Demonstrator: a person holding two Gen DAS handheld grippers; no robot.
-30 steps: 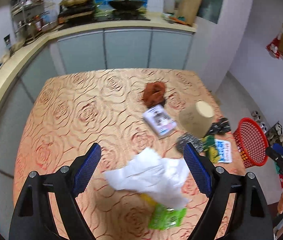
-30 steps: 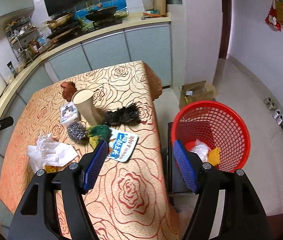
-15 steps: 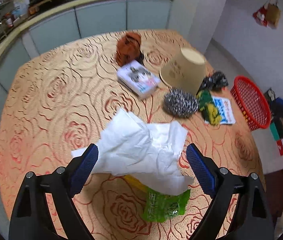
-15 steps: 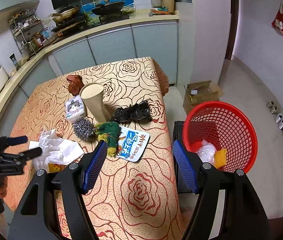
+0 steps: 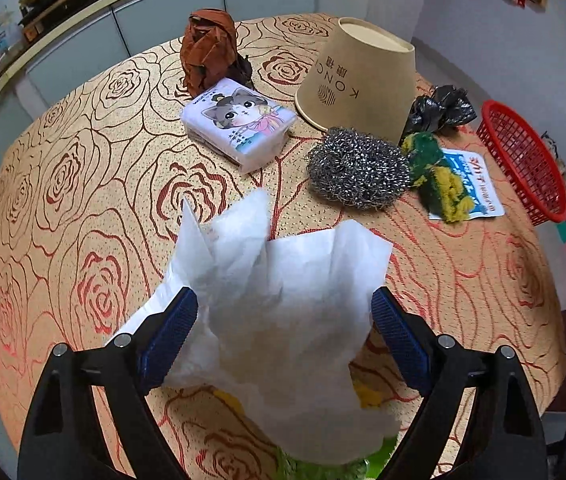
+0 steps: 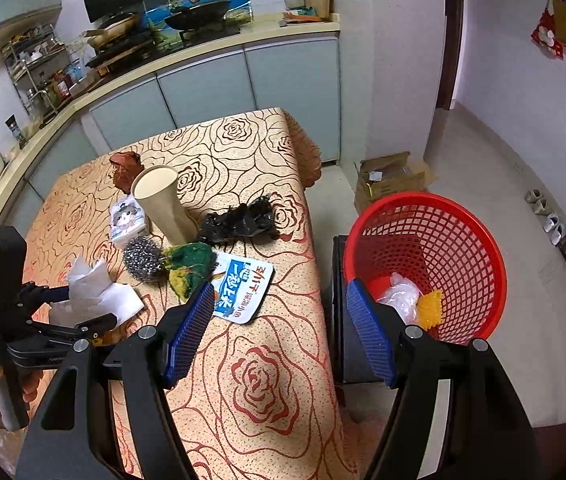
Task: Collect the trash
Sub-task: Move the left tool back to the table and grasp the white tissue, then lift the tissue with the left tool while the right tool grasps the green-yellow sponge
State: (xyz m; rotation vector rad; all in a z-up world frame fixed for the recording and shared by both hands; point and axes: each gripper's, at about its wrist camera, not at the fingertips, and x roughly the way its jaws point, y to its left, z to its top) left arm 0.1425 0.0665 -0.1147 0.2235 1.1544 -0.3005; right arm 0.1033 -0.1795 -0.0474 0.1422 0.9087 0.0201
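Observation:
A crumpled white paper (image 5: 283,304) lies on the rose-patterned table (image 5: 83,184), between the open fingers of my left gripper (image 5: 283,332); the pads are beside it, not closed. The paper also shows in the right wrist view (image 6: 95,296) with the left gripper (image 6: 63,308) around it. My right gripper (image 6: 279,320) is open and empty, over the table's right edge beside the red basket (image 6: 463,240), which holds some trash. Other litter: steel wool (image 5: 359,168), green-yellow scrubber (image 5: 439,176), blue-white packet (image 5: 471,180), black bag (image 5: 443,108), paper cup (image 5: 363,76), tissue pack (image 5: 239,124), brown rag (image 5: 211,48).
A green wrapper (image 5: 323,468) and something yellow (image 5: 367,392) lie under the paper. The basket stands on the floor right of the table. A cardboard box (image 6: 395,180) sits on the floor behind it. Kitchen counter (image 6: 203,52) runs behind the table.
My left gripper has moved down and forward onto the white paper, which now sits between its fingers. The right gripper has hardly moved.

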